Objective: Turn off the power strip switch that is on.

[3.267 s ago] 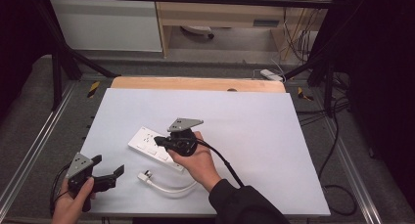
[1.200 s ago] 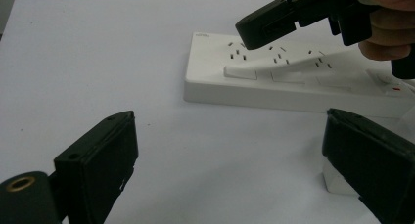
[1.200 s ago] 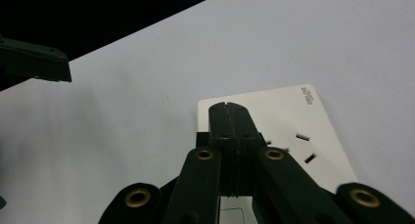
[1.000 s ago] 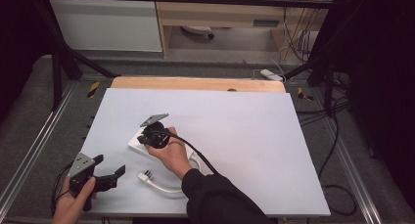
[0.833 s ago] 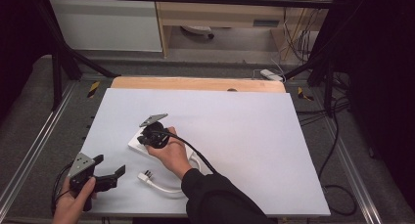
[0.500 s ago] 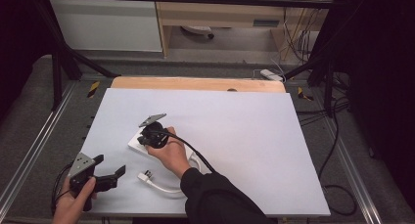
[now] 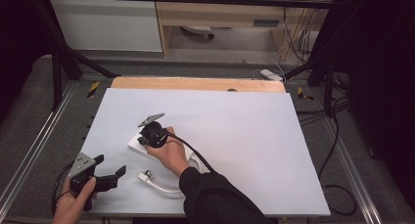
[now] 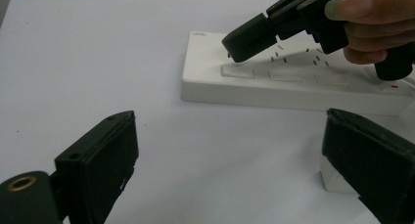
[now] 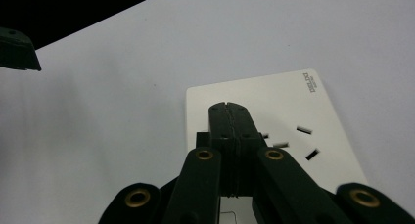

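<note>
Jaws shut and empty, the right gripper [image 7: 147, 136] presses a flat white plastic power strip [image 8: 293, 82]. Its long axis runs ten-to-four; the left gripper [image 7: 110, 175], jaws wide, waits at seven o'clock.

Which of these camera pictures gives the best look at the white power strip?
The left gripper view: the power strip lies side-on with its rows of slots and its near wall visible, the right gripper shut above it. The right gripper view shows one end with a socket close up. In the high view it is small, mostly hidden by the hand.
</note>
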A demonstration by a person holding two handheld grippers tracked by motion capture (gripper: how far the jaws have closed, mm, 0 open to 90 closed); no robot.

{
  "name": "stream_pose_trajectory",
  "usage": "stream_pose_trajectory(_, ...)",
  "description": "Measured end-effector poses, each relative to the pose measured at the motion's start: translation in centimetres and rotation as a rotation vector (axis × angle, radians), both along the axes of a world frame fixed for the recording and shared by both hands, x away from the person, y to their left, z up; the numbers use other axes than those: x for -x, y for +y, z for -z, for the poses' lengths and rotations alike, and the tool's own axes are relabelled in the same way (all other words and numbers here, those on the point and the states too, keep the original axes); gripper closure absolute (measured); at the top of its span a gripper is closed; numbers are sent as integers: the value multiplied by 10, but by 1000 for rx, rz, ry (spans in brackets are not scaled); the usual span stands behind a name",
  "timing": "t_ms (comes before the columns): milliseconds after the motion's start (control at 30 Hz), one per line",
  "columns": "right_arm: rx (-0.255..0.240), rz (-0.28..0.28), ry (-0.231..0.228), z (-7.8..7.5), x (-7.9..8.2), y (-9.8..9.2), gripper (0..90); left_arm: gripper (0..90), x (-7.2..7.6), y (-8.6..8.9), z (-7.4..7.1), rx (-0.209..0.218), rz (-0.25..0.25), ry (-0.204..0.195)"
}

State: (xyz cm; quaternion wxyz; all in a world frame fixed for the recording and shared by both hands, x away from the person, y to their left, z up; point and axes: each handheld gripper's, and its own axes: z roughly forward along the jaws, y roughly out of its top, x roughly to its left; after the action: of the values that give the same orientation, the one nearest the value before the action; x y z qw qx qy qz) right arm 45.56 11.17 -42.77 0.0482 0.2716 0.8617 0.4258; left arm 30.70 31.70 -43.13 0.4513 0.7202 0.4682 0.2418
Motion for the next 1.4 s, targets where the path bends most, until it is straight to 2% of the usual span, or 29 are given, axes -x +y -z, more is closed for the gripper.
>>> stream_pose_trajectory(233, 19, -9, 3, 3, 1, 2, 900, 66, 0, 0, 0, 2, -1, 1)
stream_pose_trajectory(1400, 7, -17, 6, 5, -2, 9, 900, 65, 0, 0, 0, -6, 2, -1)
